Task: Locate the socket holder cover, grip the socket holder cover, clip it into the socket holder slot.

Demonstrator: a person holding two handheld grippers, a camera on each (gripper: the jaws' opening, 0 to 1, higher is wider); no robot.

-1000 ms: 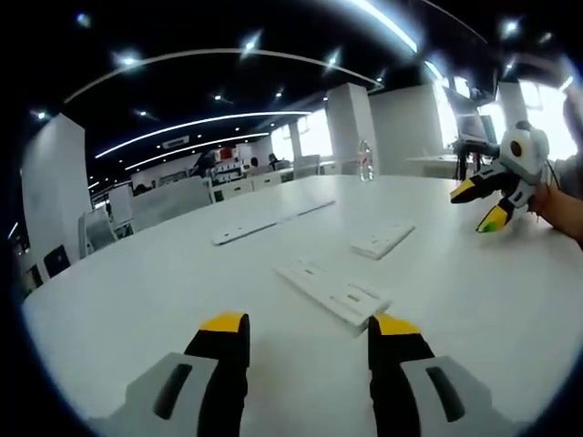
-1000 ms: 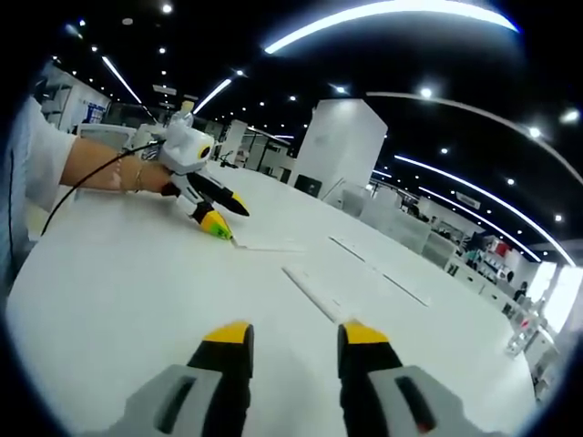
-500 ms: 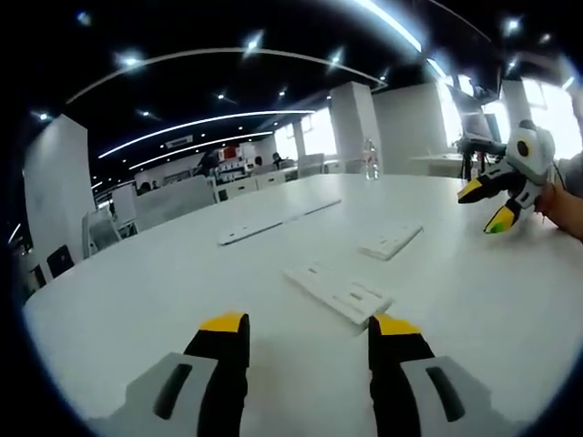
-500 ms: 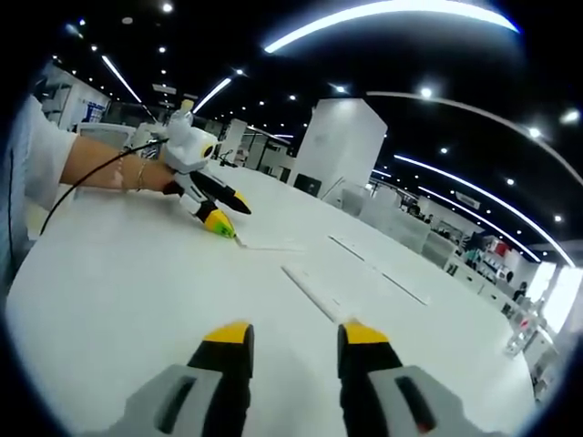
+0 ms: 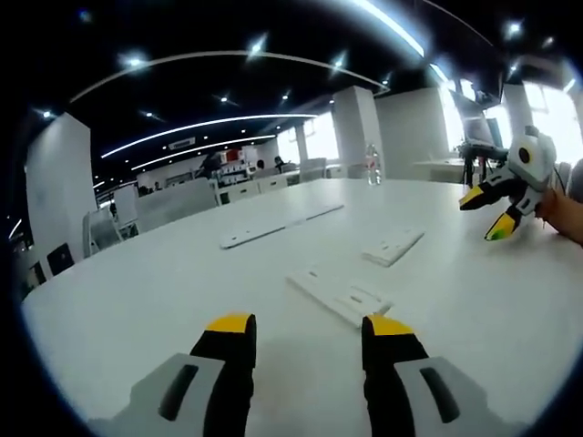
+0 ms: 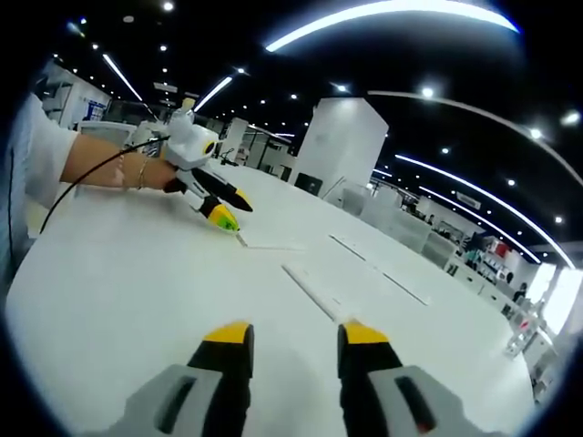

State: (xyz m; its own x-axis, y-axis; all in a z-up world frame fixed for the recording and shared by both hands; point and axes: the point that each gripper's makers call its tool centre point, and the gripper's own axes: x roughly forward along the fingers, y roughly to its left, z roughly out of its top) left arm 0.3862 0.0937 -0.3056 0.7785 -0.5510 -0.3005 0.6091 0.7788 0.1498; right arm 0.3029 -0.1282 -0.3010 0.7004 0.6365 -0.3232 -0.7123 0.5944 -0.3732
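**Both grippers parted, nothing held; white plates flat on table**

Left gripper (image 5: pixel 303 330): jaws apart w/ a moderate gap, nothing between them. Tips are yellow pads over black fingers (image 5: pixel 389 360), grey housings behind. Tips hover over the white table (image 5: pixel 137 309); contact w/ the surface cannot be told. In the right gripper view the same unit enters from the left, held by a hand (image 6: pixel 150 170); its jaws stand spread, tips angled down near the edge of a flat plate (image 6: pixel 270 245); touching or not cannot be told.

Right gripper (image 6: pixel 293 333): jaws apart, narrower gap, nothing gripped. Same build: yellow tips, black fingers, grey bodies. Seen in the left gripper view at far right, jaws spread, tips just above the table.

Task parts, left gripper view:
- Near plate (image 5: pixel 339 295): white, flat, rectangular, matte plastic w/ small rectangular cut-outs. Lies just ahead of the left gripper's right jaw.
- Smaller plate (image 5: pixel 393 247): white, flat, w/ slots, beyond the near one, apart from it.
- Long strip (image 5: pixel 278 223): white, thin, narrow, further back.

Which piece is the socket holder cover cannot be told for certain.

Table: smooth, white, curved edge.
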